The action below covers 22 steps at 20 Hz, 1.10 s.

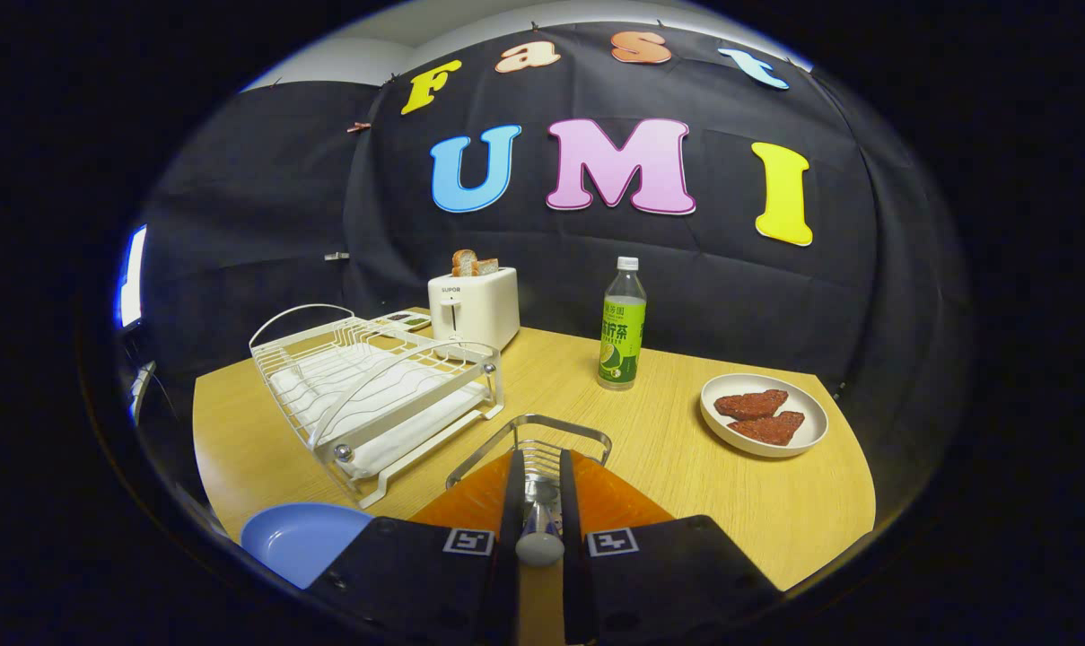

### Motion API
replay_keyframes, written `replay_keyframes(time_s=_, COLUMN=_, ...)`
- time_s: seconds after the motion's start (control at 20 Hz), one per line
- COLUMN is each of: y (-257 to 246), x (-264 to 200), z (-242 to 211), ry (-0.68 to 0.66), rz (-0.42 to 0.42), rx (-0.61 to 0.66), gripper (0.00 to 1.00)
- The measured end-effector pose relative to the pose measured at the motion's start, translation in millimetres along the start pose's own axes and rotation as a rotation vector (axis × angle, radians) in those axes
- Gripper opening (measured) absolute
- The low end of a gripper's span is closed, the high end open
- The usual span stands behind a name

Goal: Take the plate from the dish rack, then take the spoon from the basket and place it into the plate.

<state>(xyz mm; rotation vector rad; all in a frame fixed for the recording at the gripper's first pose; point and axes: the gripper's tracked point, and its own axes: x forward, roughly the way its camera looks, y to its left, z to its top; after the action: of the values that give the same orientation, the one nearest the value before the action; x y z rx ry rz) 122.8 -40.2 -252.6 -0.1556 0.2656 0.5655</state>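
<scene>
Spoon (539, 529) clamped between gripper (539, 489) fingers, above basket (542, 449). Blue plate (295, 538) left of fingers. Dish rack (376, 395) emptied.

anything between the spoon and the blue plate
Nothing visible blocks it. The fingers are closed on the spoon over the wire basket; the blue plate lies beside them on bare table, with the dish rack behind it.
</scene>
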Motion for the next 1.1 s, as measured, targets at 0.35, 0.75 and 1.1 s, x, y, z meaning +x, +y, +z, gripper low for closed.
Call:
replay_keyframes(time_s=0.35, y=5, x=-2, z=4, ry=0.075, rz=0.033, rx=0.029, gripper=0.19)
replay_keyframes(time_s=0.75, y=4, x=-40, z=63, ry=0.045, rz=0.047, rx=0.047, gripper=0.19)
replay_keyframes(time_s=1.1, y=60, x=-85, z=98, ry=0.023, rz=0.2, rx=0.063, gripper=0.19)
